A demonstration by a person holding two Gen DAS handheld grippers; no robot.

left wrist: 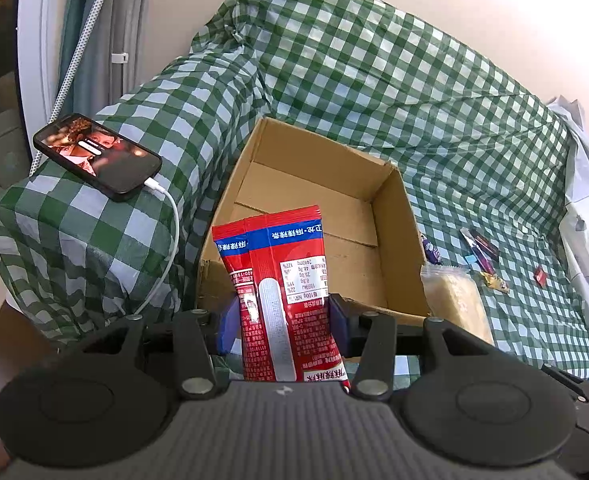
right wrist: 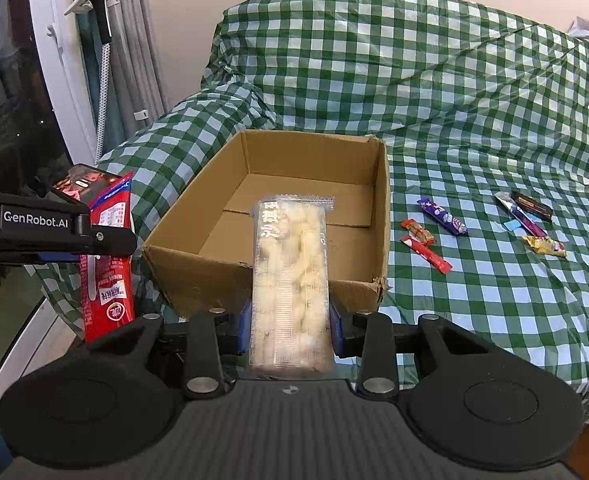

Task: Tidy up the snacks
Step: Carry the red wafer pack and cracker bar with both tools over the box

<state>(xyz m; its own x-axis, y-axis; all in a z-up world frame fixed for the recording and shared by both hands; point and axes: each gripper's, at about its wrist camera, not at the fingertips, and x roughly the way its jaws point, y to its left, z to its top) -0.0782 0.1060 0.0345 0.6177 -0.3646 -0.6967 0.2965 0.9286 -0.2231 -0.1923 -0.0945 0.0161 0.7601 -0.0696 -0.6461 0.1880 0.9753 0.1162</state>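
Observation:
My left gripper [left wrist: 282, 326] is shut on a red snack packet [left wrist: 282, 280], held upright in front of the near edge of an open cardboard box [left wrist: 390, 240]; the packet also shows in the right wrist view [right wrist: 108, 256]. My right gripper [right wrist: 290, 332] is shut on a clear packet of pale puffed snacks [right wrist: 290, 276], its far end over the near wall of the box [right wrist: 198, 280]. The box looks empty inside. Several small wrapped snacks lie on the green checked cloth right of the box, among them a purple bar [right wrist: 442, 216] and a red stick [right wrist: 426, 254].
A phone [left wrist: 96, 158] with a white charging cable lies on the cloth-covered armrest left of the box. The covered sofa back [right wrist: 414, 60] rises behind the box. A white plastic bag [left wrist: 586, 200] sits at the far right. A window and curtain are at the left.

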